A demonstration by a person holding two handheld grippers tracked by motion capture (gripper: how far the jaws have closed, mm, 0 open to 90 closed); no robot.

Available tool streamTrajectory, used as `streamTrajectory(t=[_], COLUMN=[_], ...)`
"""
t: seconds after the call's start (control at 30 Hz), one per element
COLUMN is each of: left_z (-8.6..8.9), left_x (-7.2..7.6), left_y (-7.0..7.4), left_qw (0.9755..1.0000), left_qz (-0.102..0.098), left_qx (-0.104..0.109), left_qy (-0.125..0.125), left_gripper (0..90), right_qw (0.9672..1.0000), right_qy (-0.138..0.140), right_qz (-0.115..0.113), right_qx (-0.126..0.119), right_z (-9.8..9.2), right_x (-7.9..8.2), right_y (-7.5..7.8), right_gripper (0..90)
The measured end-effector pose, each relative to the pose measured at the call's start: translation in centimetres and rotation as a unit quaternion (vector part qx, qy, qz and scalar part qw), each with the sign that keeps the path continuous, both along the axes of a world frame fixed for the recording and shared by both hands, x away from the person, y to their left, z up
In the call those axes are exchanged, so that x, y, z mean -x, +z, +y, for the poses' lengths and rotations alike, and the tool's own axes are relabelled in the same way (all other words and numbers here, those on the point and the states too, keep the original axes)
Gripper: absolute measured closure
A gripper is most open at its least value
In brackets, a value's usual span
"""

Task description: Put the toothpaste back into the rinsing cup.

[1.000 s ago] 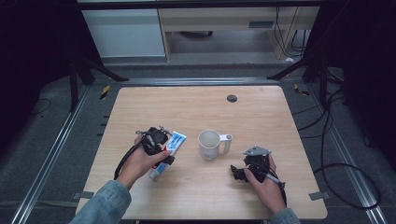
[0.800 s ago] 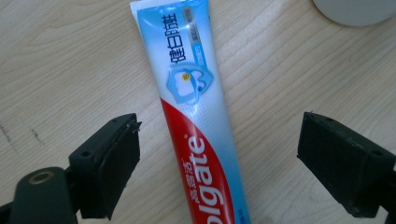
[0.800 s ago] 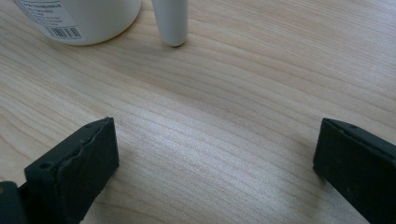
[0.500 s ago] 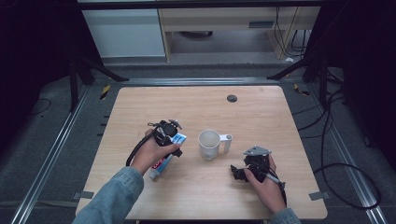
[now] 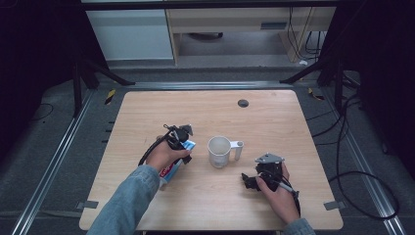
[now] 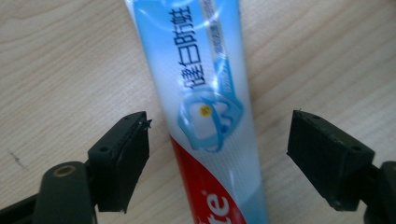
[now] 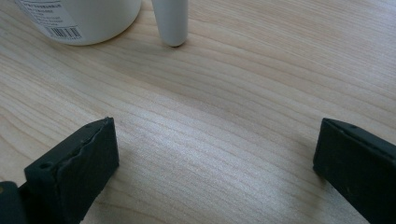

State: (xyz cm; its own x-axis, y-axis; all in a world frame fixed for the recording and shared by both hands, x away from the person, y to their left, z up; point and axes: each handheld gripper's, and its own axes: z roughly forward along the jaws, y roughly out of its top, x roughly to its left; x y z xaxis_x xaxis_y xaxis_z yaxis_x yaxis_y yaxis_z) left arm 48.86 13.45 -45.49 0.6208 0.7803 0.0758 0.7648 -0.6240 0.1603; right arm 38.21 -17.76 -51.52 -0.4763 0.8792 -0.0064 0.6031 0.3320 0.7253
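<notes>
Your left gripper over toothpaste tube; tube flat on table, left of white mug. In left gripper view, tube runs lengthwise between jaws, wood showing each side, pads not touching it. Jaws have just been closing, tube between them, not yet pinched. Your right gripper low over bare wood, jaws spread wide, nothing between. Mug base and handle just ahead of it, apart.
</notes>
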Motion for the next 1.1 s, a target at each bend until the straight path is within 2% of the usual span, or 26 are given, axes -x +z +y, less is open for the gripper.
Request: streamTrajectory(t=[0.1,0.23,0.33,0.4,0.6,0.97,1.1], left_z=[-0.3,-0.5,-0.7,-0.7,-0.9,-0.6,-0.5], left_x=[-0.9,-1.3,-1.8,-2.0,-2.2,-2.7,-2.8], left_y=[-0.4,-0.8,-1.2,-1.2,-1.1,-1.1,-1.0], left_qw=[0.9999,0.9998,0.9996,0.9996,0.9995,0.999,0.9987], left_qz=[0.004,0.016,0.016,0.018,0.025,0.041,0.049], left_qx=[-0.012,-0.011,-0.017,-0.012,-0.017,-0.005,0.004], left_qy=[0.007,0.009,0.013,0.016,0.013,0.019,0.016], left_gripper=[23.9,28.7,31.2,32.3,36.9,41.4,46.4], right_qw=[1.0,1.0,1.0,1.0,1.0,1.0,1.0], right_qy=[0.0,0.001,0.002,0.002,0.002,0.002,0.002], right_qz=[0.0,0.0,0.0,0.0,0.0,0.001,0.0], right_qx=[0.0,0.0,-0.001,-0.001,-0.001,-0.001,-0.001], right_z=[0.0,0.0,0.0,0.0,0.0,0.0,0.0], right_x=[0.0,0.0,0.0,0.0,0.0,0.0,0.0], right_y=[0.0,0.0,0.0,0.0,0.0,0.0,0.0], right_gripper=[0.4,0.4,0.4,0.4,0.4,0.4,0.4])
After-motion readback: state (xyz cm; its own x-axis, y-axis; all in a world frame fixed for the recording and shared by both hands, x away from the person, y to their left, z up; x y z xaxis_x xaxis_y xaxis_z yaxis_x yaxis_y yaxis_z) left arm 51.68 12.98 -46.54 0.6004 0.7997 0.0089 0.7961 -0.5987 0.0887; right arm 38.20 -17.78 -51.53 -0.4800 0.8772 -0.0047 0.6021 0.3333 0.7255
